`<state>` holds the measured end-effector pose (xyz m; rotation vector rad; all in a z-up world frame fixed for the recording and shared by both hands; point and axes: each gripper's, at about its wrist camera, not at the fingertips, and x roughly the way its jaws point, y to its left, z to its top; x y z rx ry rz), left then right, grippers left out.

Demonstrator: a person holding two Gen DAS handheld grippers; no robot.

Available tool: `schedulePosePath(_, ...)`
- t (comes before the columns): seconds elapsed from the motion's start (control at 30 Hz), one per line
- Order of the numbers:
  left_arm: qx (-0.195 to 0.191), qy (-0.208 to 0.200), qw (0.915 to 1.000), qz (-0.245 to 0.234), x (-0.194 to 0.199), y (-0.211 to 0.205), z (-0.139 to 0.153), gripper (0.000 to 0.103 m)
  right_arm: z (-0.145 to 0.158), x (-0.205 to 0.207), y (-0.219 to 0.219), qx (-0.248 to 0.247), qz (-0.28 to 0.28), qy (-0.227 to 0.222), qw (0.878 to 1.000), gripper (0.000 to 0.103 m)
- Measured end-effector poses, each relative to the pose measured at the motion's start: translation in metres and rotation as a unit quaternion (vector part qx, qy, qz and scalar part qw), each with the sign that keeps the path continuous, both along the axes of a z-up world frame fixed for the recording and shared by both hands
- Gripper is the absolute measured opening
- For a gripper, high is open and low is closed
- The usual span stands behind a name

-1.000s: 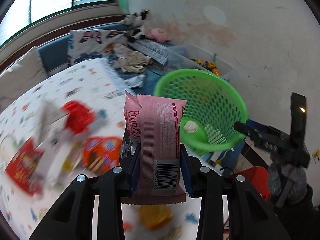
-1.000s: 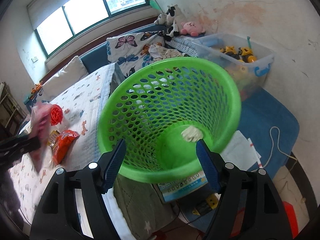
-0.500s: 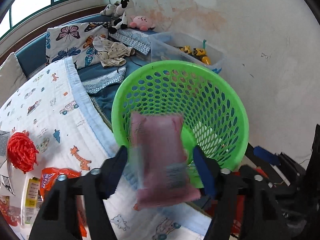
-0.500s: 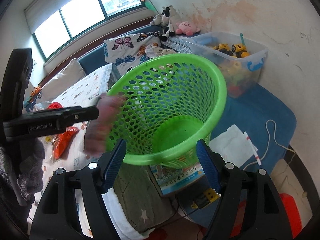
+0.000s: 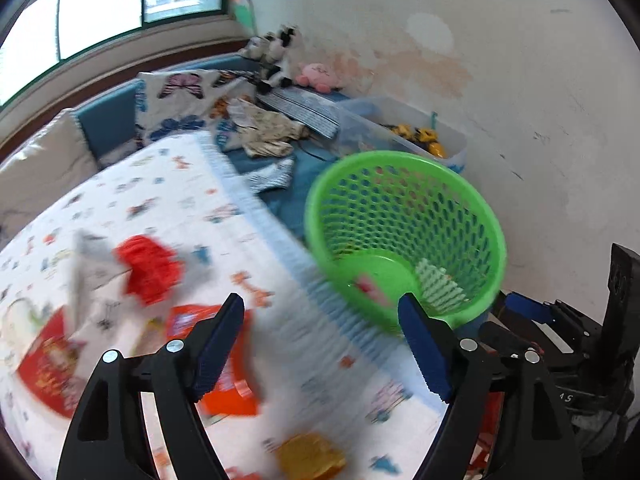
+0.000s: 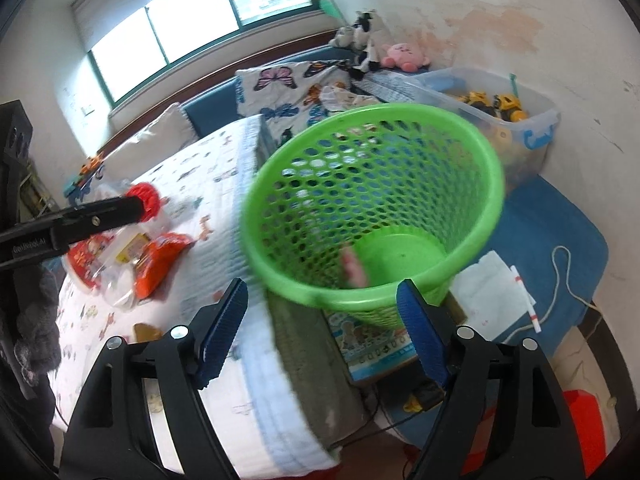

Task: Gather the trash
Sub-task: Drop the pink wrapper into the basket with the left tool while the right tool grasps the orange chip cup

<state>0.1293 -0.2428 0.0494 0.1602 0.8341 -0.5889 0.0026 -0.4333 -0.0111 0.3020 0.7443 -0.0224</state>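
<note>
With its blue-padded jaws spread wide and nothing between them, the left gripper [image 5: 322, 332] hangs over the printed white bed quilt [image 5: 168, 200] where an orange snack wrapper [image 5: 224, 360] and a red mesh ball [image 5: 150, 268] lie blurred. Right gripper [image 6: 322, 316] — likewise agape and empty — sits just below the rim of the tilted green perforated plastic basket [image 6: 400, 152]. Pink snack packet [image 6: 354, 266] — inside the basket, low against its wall near the base.

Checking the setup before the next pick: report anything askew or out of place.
The green basket is tilted, its mouth leaning toward the bed rather than standing upright. A pink wrapper lies inside. Other wrappers are strewn on the bed.
</note>
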Motion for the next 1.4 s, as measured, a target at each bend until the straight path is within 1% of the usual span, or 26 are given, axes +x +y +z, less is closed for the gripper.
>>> schedulePosePath(0.17,-0.01,-0.015,0.9988,0.045,-0.008,0.051,0.011,0.076,0.002,0.001,0.034,-0.008,0.042,0.001,0.999,0.078)
schedulePosePath(0.33,-0.016,-0.026,0.9961,0.083,-0.016,0.094,0.014,0.076,0.001,0.0,0.071,-0.016,0.087,0.0,0.996,0.08)
schedulePosePath(0.5,-0.031,-0.017,0.9921,0.121,-0.022,0.132,0.011,0.076,-0.005,0.004,0.105,-0.024,0.13,0.006,0.991,0.08)
schedulePosePath(0.63,-0.038,-0.011,0.9894,0.14,-0.026,0.152,0.005,0.076,-0.015,0.008,0.135,-0.032,0.162,0.018,0.986,0.08)
schedulePosePath(0.8,-0.037,-0.006,0.9882,0.149,-0.03,0.168,-0.002,0.076,-0.028,0.016,0.158,-0.04,0.179,0.031,0.983,0.08)
schedulePosePath(0.9,-0.04,0.0,0.9872,0.155,-0.03,0.176,-0.006,0.076,-0.034,0.019,0.167,-0.043,0.187,0.038,0.981,0.078)
schedulePosePath(0.97,-0.04,0.002,0.9867,0.157,-0.03,0.18,-0.008,0.076,-0.039,0.023,0.173,-0.052,0.188,0.043,0.98,0.073)
schedulePosePath(1.1,-0.035,0.006,0.9873,0.155,-0.033,0.183,-0.014,0.076,-0.049,0.027,0.18,-0.06,0.193,0.055,0.978,0.068)
schedulePosePath(1.2,-0.029,0.008,0.9883,0.15,-0.032,0.182,-0.018,0.076,-0.049,0.027,0.183,-0.079,0.192,0.05,0.977,0.062)
schedulePosePath(1.27,-0.026,0.01,0.9889,0.146,-0.032,0.18,-0.021,0.076,-0.05,0.027,0.183,-0.088,0.189,0.051,0.977,0.056)
schedulePosePath(1.3,-0.024,0.011,0.9896,0.142,-0.032,0.178,-0.023,0.076,-0.049,0.027,0.183,-0.088,0.189,0.051,0.977,0.056)
schedulePosePath(1.37,-0.02,0.013,0.9904,0.136,-0.032,0.174,-0.026,0.076,-0.049,0.027,0.181,-0.084,0.189,0.051,0.977,0.05)
schedulePosePath(1.4,-0.017,0.016,0.9912,0.13,-0.032,0.17,-0.029,0.076,-0.049,0.027,0.179,-0.081,0.189,0.051,0.977,0.049)
